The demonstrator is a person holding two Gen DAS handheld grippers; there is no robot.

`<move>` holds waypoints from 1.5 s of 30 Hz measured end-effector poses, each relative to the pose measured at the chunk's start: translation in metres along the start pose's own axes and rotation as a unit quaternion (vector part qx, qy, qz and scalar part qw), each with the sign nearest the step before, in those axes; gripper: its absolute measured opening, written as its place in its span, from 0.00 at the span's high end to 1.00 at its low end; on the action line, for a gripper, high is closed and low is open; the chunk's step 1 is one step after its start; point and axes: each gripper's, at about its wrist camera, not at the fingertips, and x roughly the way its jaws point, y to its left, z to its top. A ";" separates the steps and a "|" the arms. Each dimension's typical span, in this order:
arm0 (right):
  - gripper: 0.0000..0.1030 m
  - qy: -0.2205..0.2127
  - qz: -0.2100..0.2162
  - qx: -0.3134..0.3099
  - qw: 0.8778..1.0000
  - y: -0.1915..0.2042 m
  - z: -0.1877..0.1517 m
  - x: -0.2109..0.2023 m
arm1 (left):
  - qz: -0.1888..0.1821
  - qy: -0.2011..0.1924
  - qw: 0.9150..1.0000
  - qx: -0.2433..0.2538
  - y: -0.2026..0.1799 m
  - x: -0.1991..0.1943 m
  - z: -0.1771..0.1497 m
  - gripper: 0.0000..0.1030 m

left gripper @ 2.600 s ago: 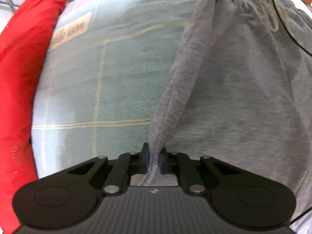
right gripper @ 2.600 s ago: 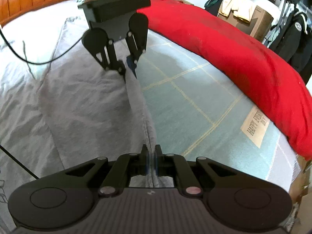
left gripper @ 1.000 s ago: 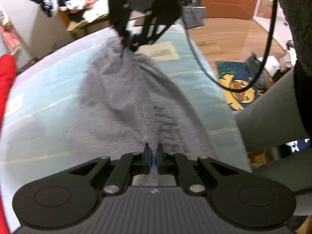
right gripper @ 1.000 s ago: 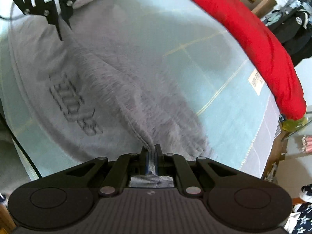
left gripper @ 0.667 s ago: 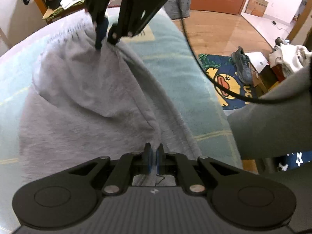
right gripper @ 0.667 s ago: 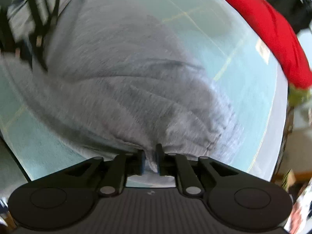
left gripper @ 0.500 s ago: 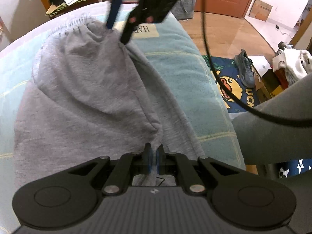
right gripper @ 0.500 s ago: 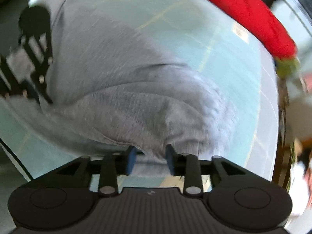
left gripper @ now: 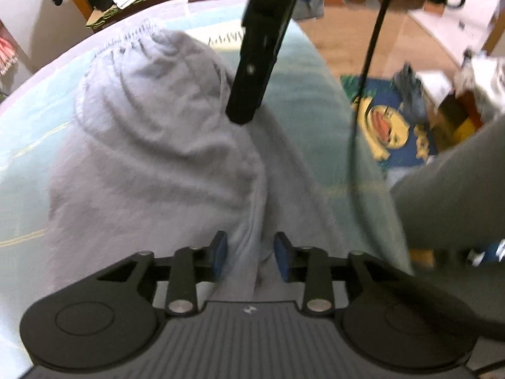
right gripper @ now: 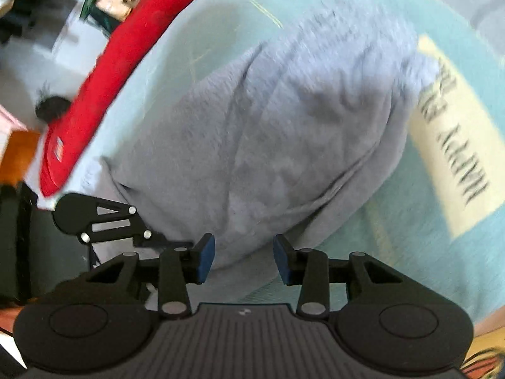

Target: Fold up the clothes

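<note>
On the bed (left gripper: 38,189), grey sweatpants (left gripper: 164,158) lie between opened jaws.

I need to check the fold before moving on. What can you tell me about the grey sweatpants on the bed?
The grey sweatpants are soft, fleecy knit, folded over into a rumpled mound with a gathered elastic waistband at the far end. They lie on the pale blue blanket, near the red bolster. The left gripper straddles a raised ridge of the cloth with jaws just opened, pads apart from it. The right gripper has also just opened over the edge.
</note>
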 end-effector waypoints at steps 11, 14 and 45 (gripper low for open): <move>0.50 0.022 0.064 0.078 0.995 -0.008 -0.027 0.043 | 0.027 0.056 0.997 0.037 0.011 0.001 -0.038 0.52; 0.50 0.010 0.077 0.099 0.992 -0.013 -0.028 0.049 | 0.007 0.053 0.998 0.023 0.018 -0.001 -0.044 0.55; 0.86 0.001 0.023 0.095 0.995 -0.014 -0.030 0.027 | -0.159 0.030 0.980 -0.115 0.006 0.016 -0.024 0.95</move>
